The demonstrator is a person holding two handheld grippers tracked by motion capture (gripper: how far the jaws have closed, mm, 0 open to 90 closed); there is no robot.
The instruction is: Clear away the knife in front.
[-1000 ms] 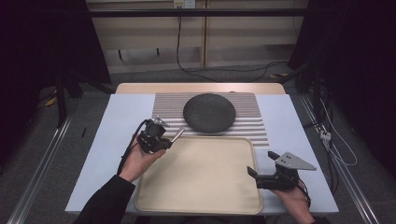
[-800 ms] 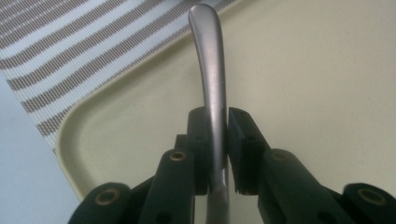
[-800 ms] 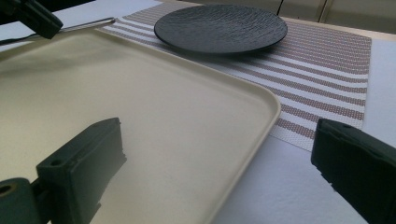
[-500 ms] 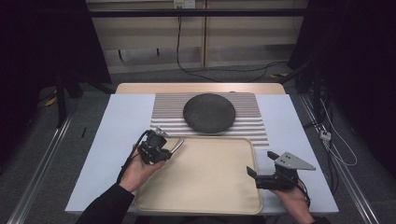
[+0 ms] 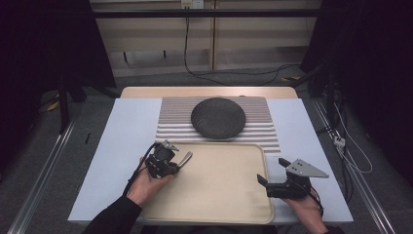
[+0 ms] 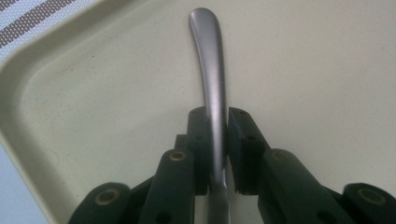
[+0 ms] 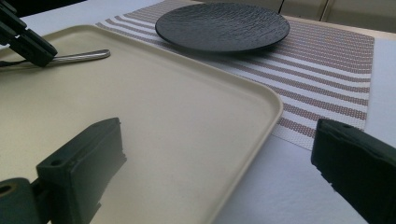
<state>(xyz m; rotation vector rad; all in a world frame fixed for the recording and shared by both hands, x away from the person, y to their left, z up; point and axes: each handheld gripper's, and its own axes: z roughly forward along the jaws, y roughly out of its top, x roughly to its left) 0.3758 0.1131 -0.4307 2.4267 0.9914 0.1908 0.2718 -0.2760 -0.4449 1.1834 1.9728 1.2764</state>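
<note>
Left hand-held gripper (image 5: 168, 163), jaws clamped on the handle of a metal utensil (image 6: 211, 84), low over the near-left corner of the beige tray (image 5: 219, 214). The grip sits partway along the handle, which projects forward past the jaws, probably so the piece can be laid flat on the tray floor or lifted clear of it (the working end lies behind the jaws, so its type cannot be told). The handle is slim, polished grey steel, slightly curved, widening to a rounded tip. Right hand-held gripper (image 5: 265, 183), jaws spread and holding nothing, waits at the tray's right rim. Beyond, a dark round plate (image 5: 217, 117) rests on a striped placemat (image 5: 263, 124) on the desk (image 5: 122, 131).
</note>
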